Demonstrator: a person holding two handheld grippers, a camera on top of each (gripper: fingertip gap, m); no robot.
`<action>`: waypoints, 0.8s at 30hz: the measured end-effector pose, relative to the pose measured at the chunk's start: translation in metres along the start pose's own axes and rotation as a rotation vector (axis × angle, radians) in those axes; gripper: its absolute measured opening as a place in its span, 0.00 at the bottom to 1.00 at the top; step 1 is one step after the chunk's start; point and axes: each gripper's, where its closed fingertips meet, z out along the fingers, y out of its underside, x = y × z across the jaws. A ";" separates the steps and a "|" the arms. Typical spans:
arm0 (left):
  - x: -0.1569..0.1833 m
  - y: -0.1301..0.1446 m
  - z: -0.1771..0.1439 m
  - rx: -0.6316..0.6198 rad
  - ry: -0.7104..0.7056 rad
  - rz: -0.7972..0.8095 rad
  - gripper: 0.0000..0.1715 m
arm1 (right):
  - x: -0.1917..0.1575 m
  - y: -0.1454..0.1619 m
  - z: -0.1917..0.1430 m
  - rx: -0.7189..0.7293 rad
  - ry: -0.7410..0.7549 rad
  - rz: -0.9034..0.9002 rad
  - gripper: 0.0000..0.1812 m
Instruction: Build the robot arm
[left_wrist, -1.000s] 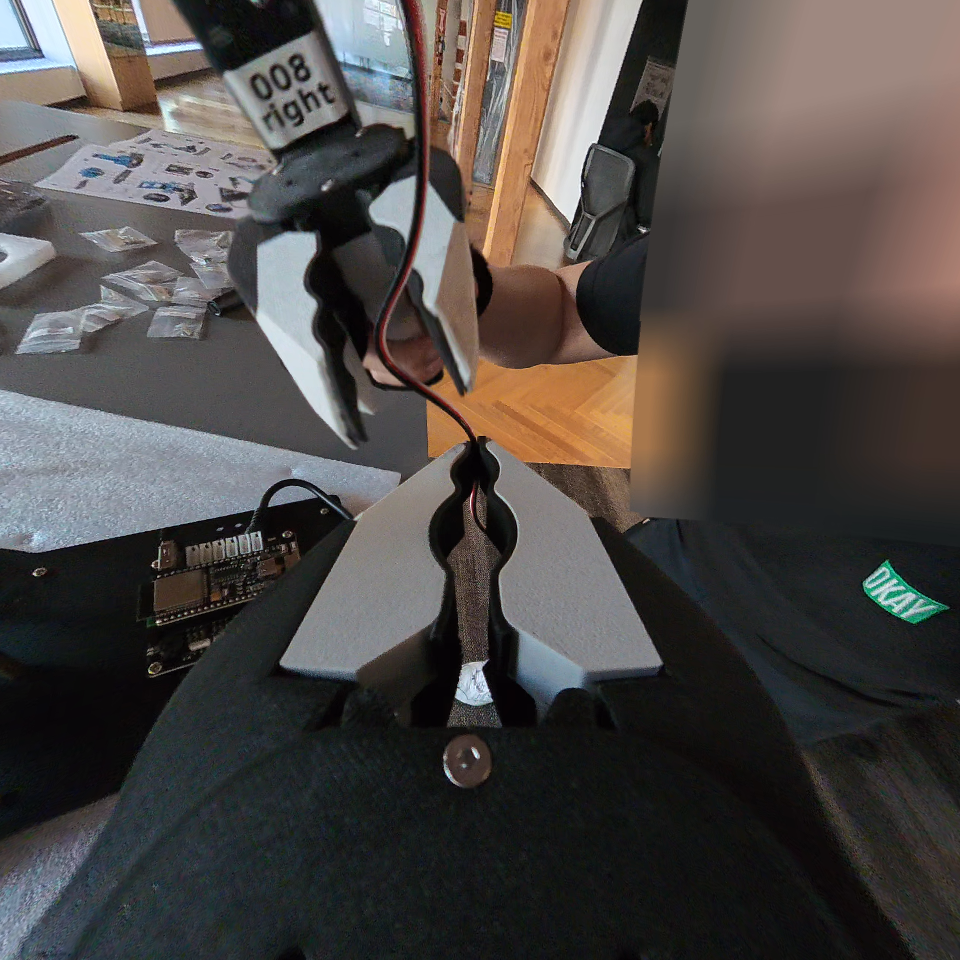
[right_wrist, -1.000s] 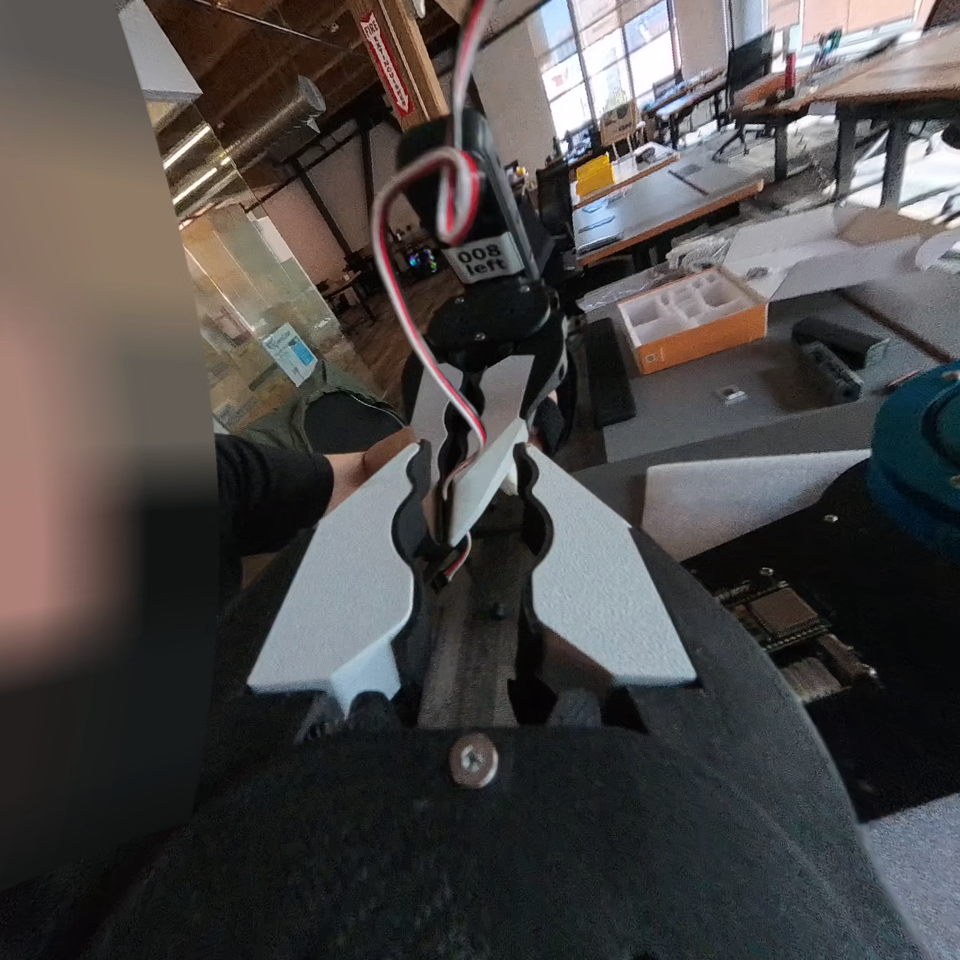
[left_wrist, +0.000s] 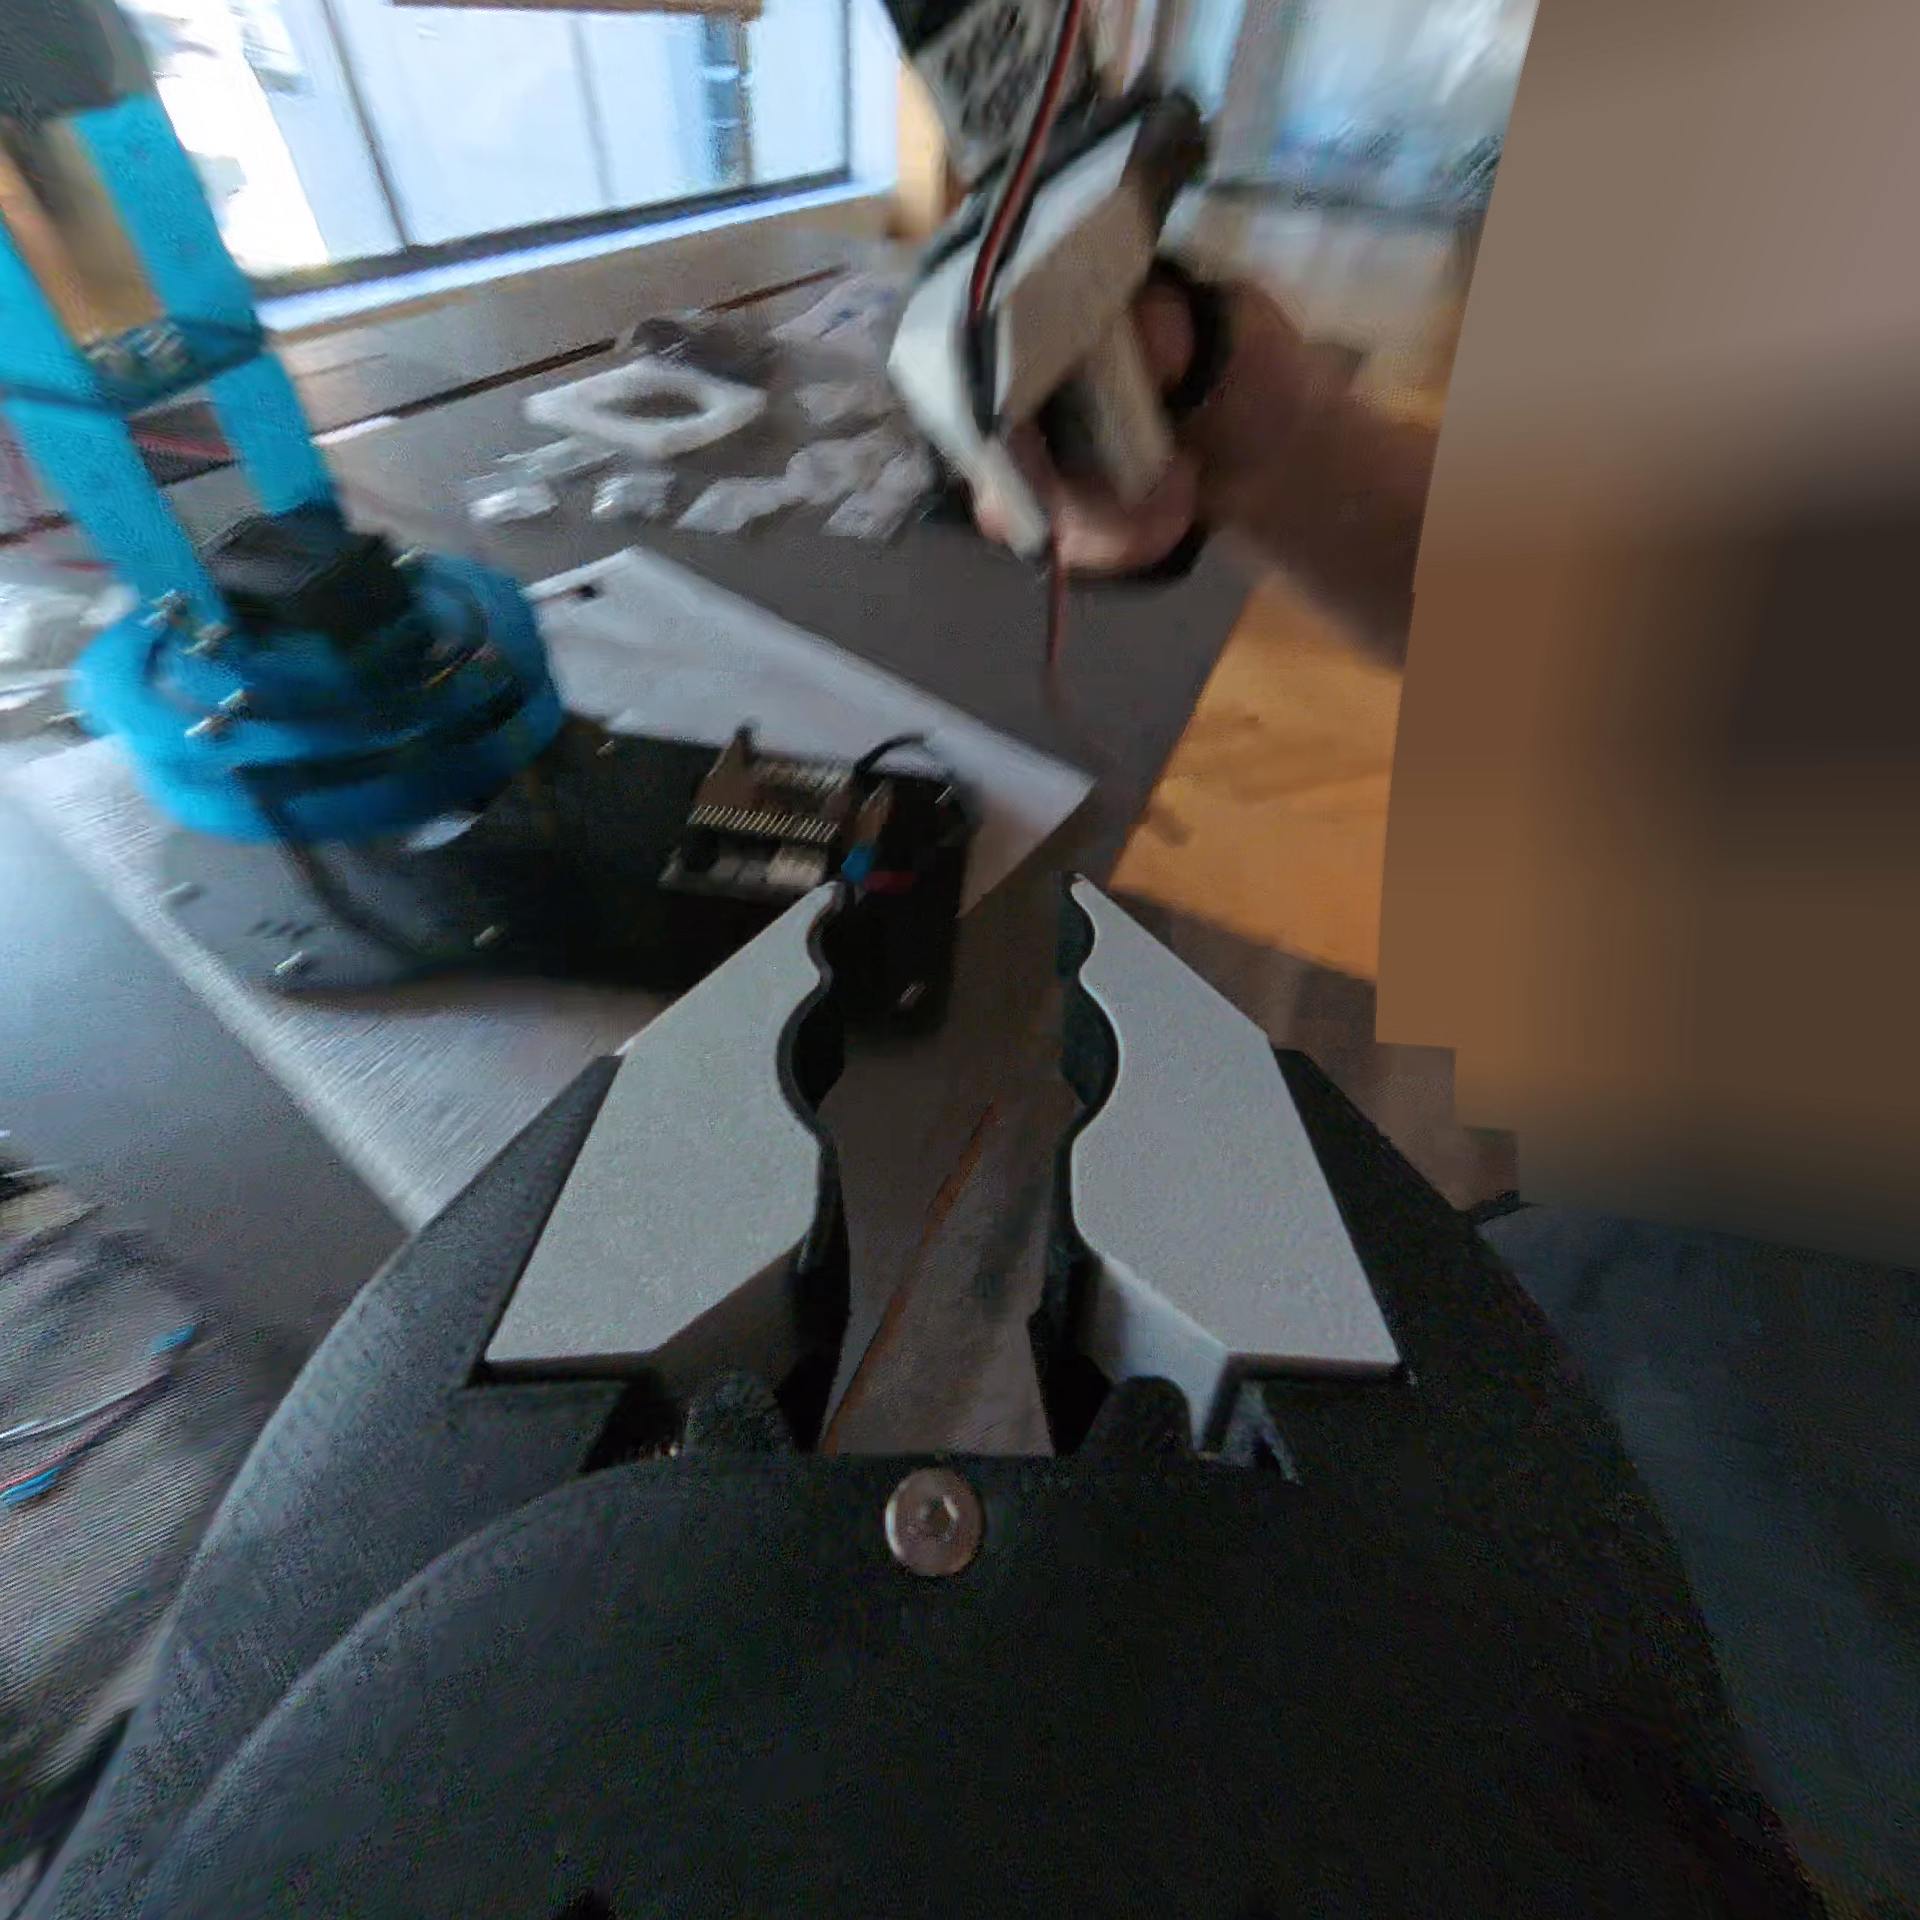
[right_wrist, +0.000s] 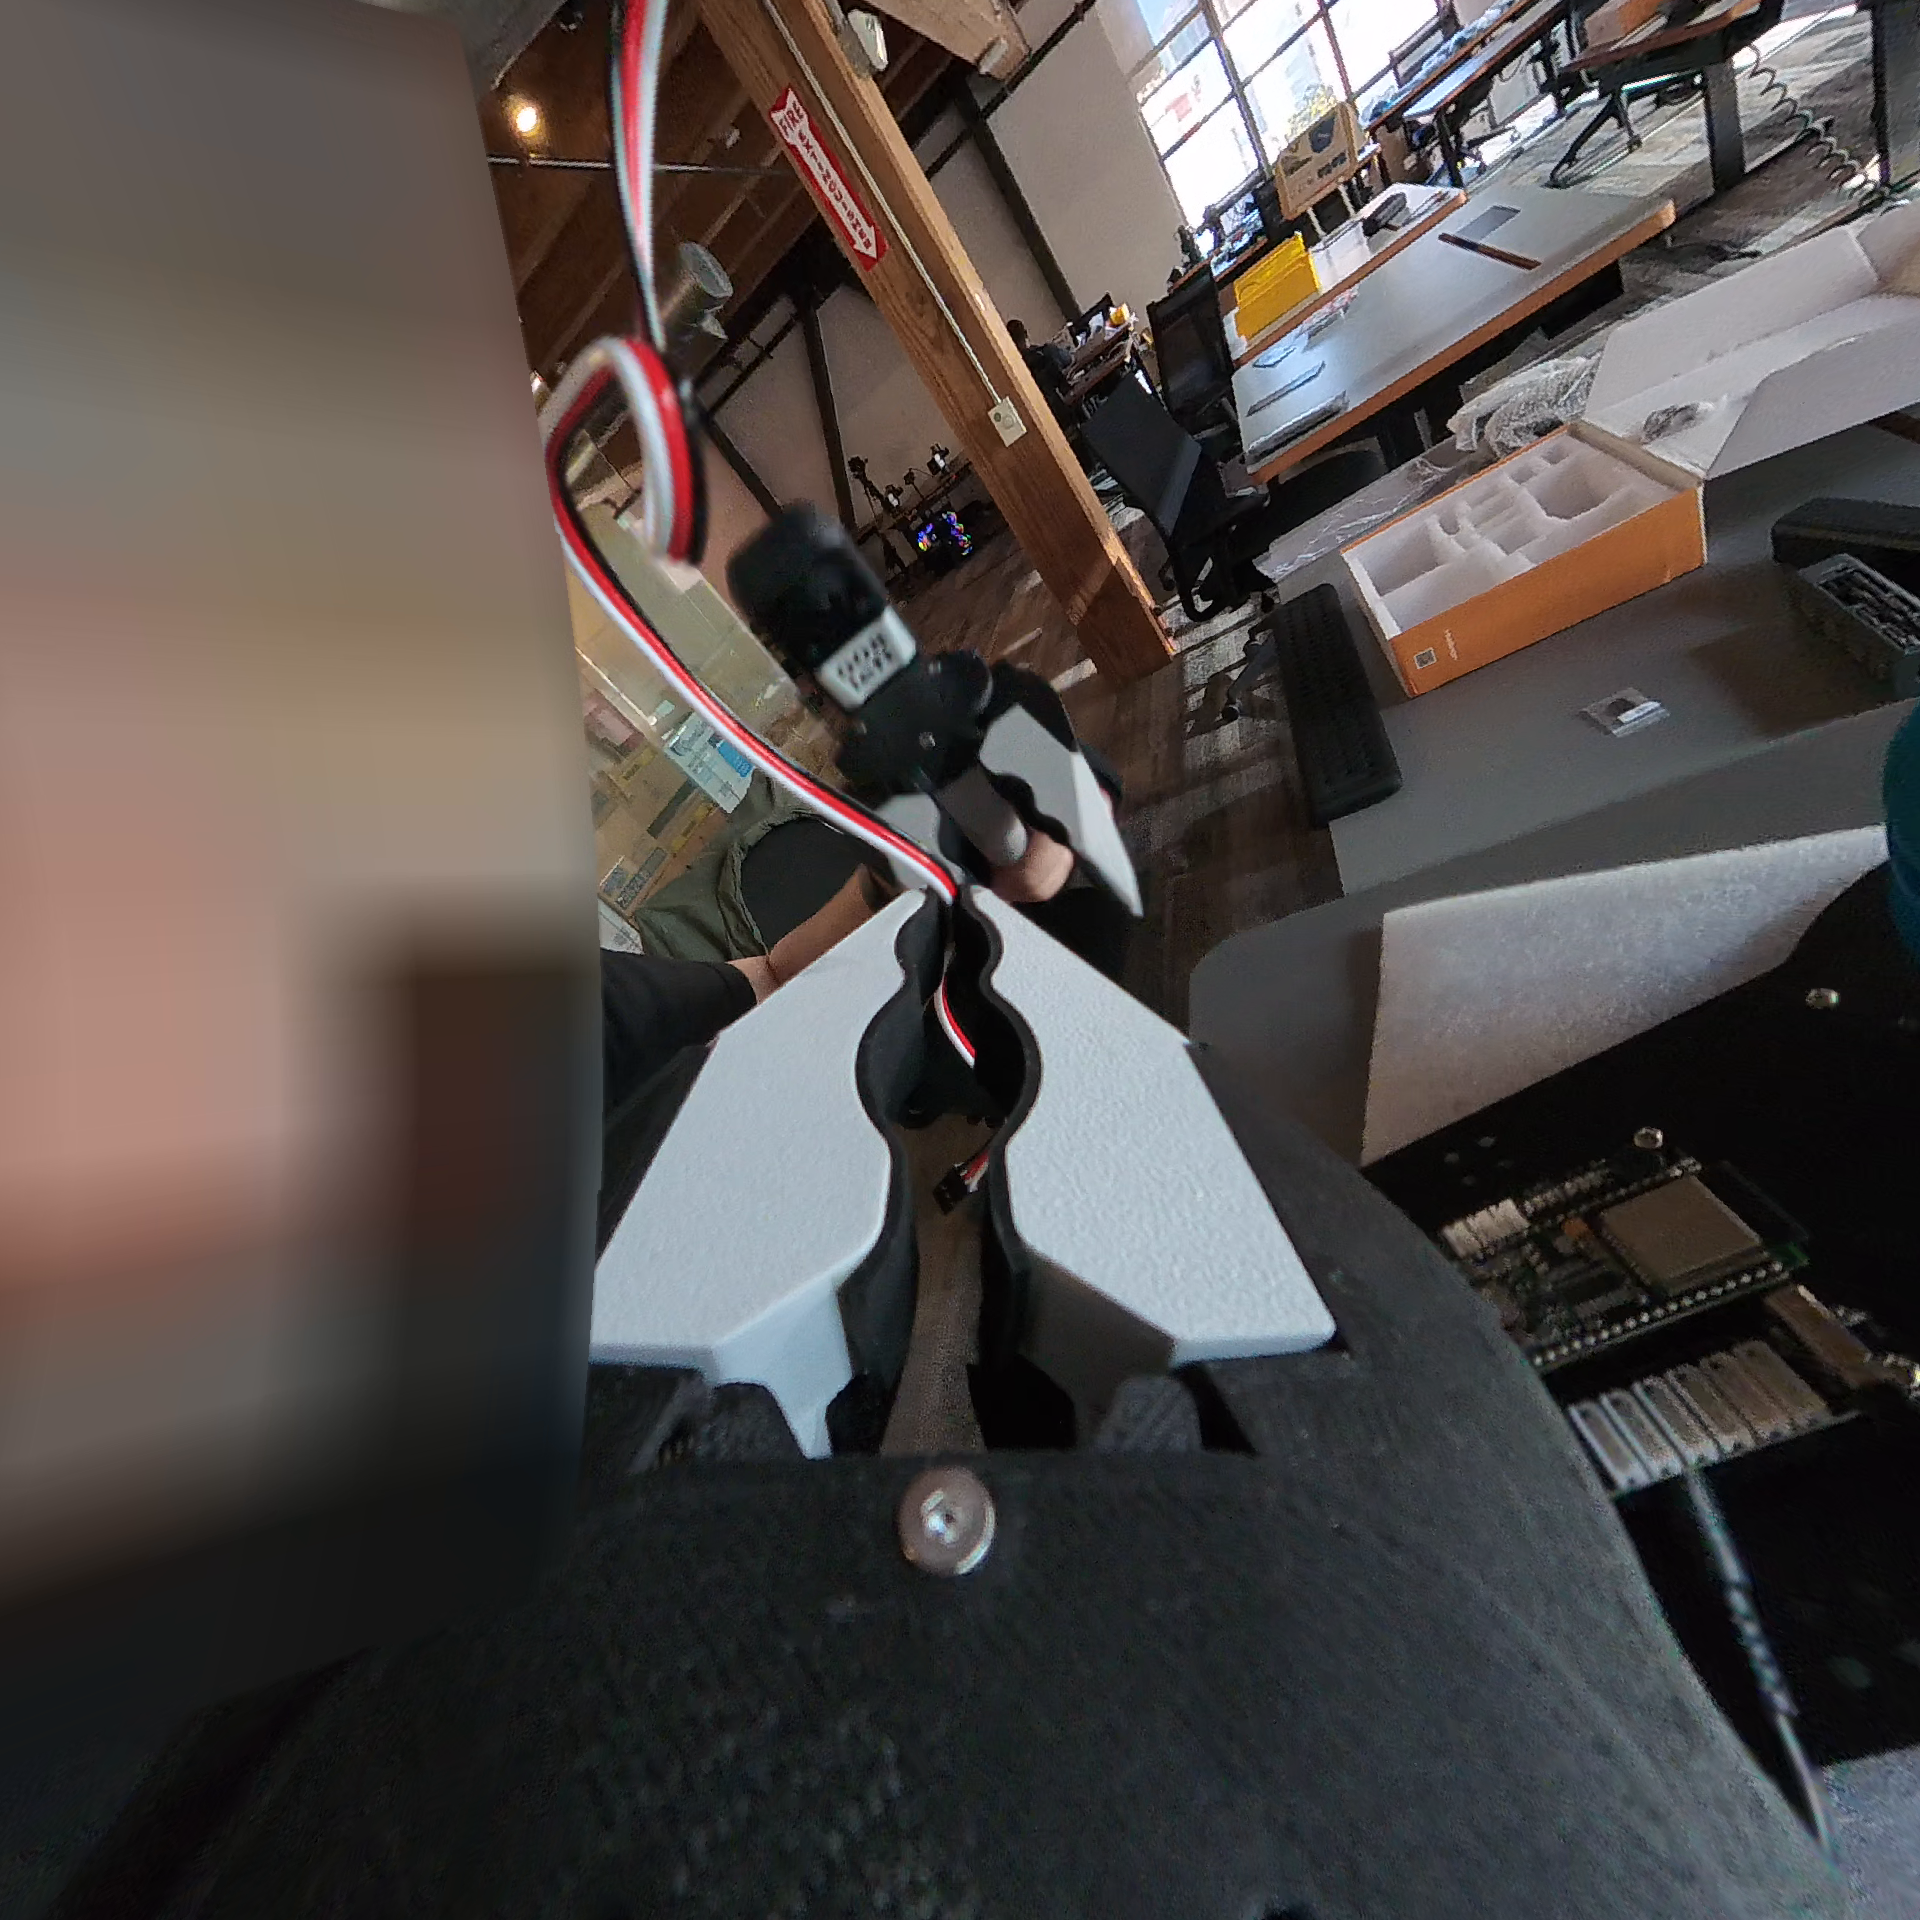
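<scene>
Servo lead (right_wrist: 727, 727), a red, white and black ribbon, is pinched at the tips of the right gripper (right_wrist: 951, 914) at frame centre, the jaws closed upon it; its black connector (right_wrist: 961, 1184) hangs free below, between the jaws. The left gripper (left_wrist: 951, 904) is seen parted and empty, lower centre of its own blurred view. A circuit board (right_wrist: 1662, 1268) on a black base lies at lower right, white foam (right_wrist: 1558, 997) beyond it. Judged risks: the thin lead could slip from a tip-only grip, or be strained where it loops overhead at upper left.
</scene>
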 end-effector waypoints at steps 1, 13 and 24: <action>0.005 -0.018 0.004 0.024 0.072 -0.059 0.23 | 0.000 -0.003 0.002 -0.004 0.001 -0.013 0.01; 0.004 -0.046 0.055 -0.047 0.217 -0.041 0.00 | 0.006 -0.033 0.014 -0.001 0.048 -0.122 0.01; -0.030 -0.076 0.066 0.077 0.178 0.122 0.00 | 0.054 0.003 -0.017 -0.194 0.061 -0.073 0.13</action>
